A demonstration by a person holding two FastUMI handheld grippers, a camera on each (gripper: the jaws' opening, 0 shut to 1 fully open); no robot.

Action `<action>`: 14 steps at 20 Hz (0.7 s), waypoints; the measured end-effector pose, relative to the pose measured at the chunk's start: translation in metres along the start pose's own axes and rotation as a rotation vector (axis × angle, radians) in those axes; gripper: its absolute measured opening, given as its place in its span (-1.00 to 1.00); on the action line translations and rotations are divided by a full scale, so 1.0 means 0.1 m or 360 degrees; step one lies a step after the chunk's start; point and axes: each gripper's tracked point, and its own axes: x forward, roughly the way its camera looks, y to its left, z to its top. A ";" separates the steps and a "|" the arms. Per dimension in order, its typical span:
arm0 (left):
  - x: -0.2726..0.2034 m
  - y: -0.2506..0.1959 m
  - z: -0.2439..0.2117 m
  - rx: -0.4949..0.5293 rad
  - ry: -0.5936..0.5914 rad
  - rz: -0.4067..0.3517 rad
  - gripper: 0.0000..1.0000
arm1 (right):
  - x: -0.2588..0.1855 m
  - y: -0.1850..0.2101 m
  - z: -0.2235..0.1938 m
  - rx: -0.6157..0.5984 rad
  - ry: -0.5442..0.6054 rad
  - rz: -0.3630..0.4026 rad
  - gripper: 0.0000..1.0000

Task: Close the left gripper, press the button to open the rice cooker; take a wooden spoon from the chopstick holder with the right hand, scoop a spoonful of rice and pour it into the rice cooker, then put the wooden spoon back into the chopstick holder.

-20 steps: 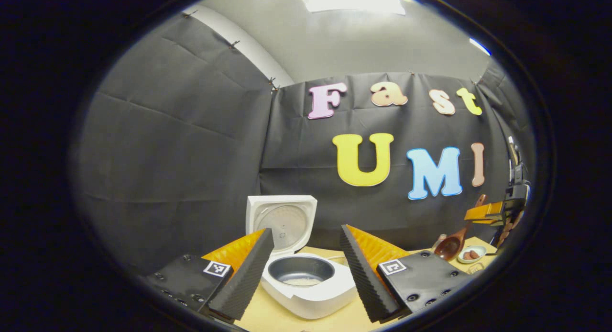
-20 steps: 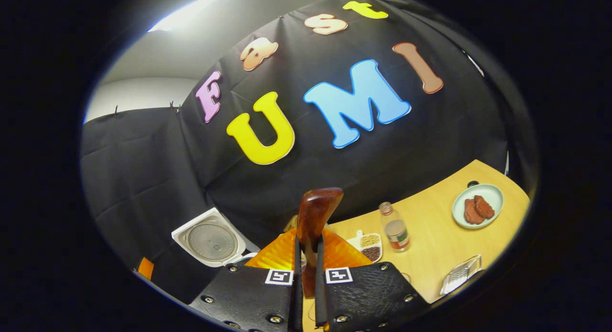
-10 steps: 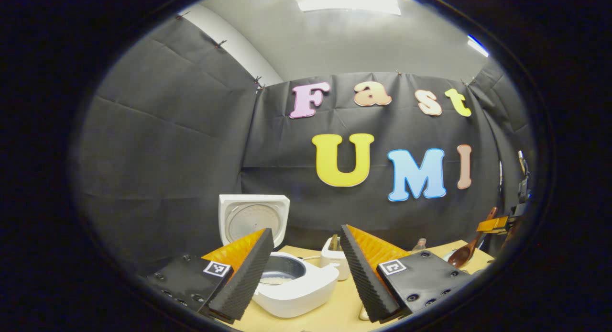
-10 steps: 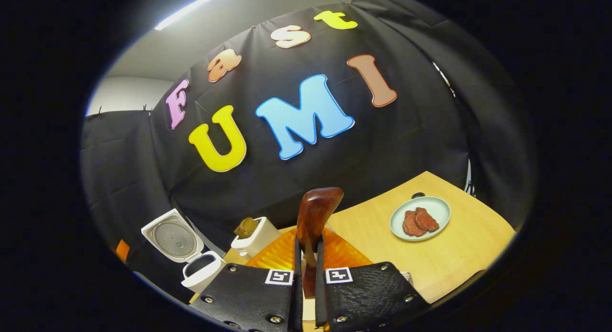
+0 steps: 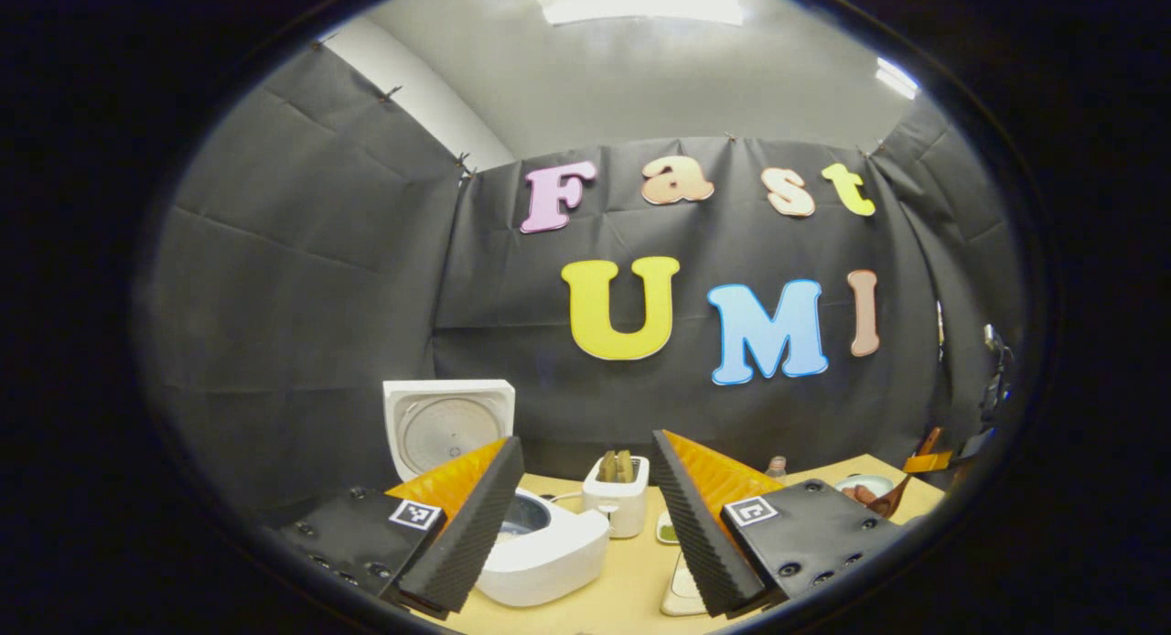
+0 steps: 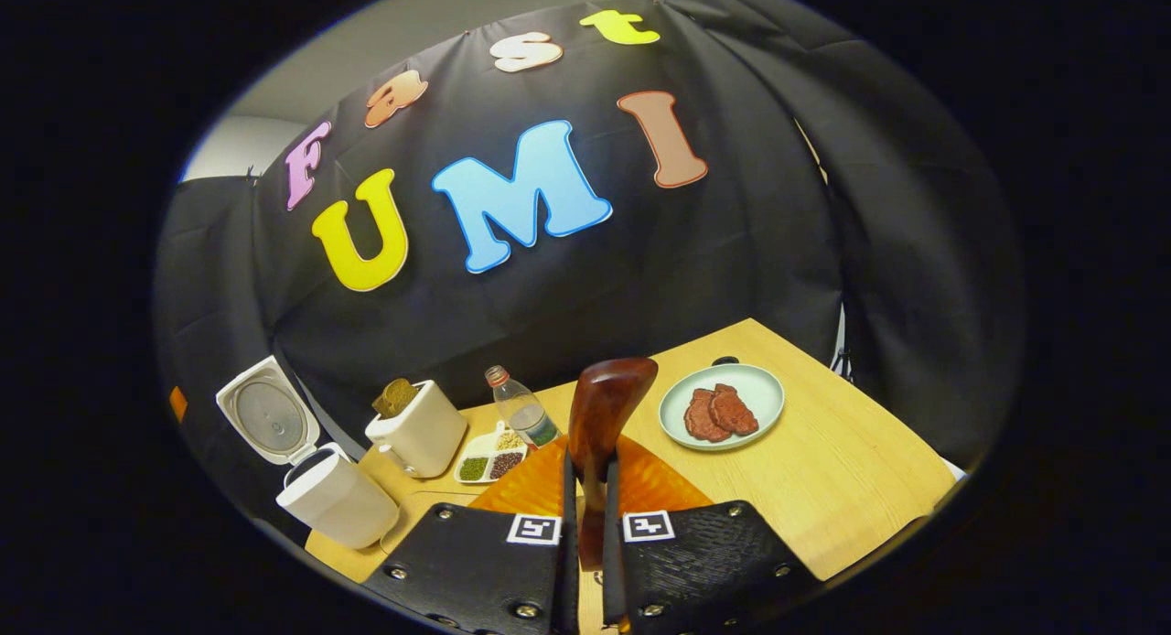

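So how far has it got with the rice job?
The cooker already stands with its lid up, so the opening is done. The right gripper is shut on the spoon. Whether rice has gone in, I cannot tell. The spoon is not yet back in a holder.

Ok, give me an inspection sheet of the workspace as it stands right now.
Surface: light wooden table.
Job's things: white rice cooker, lid up; brown wooden spoon in the right gripper; white chopstick holder.
Clutter: pale green plate with meat slices; clear plastic bottle; white divided dish of grains.
Grippers: right gripper shut on the spoon handle; left gripper open, nothing held.
Cables: thin cord by the cooker.
Surroundings: black cloth wall.
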 end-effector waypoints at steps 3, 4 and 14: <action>-0.03 -0.08 -0.01 0.0008 0.0009 -0.0003 0.93 | 0.04 -0.10 -0.24 -0.0009 0.0074 -0.0024 -0.79; -0.03 -0.09 -0.01 0.0014 0.0012 -0.0005 0.93 | 0.04 -0.11 -0.31 0.0003 0.0100 -0.0021 -0.79; -0.09 -0.23 -0.03 0.0088 0.0045 -0.0020 0.97 | 0.12 -0.30 -0.55 0.0206 0.0203 0.0006 -0.78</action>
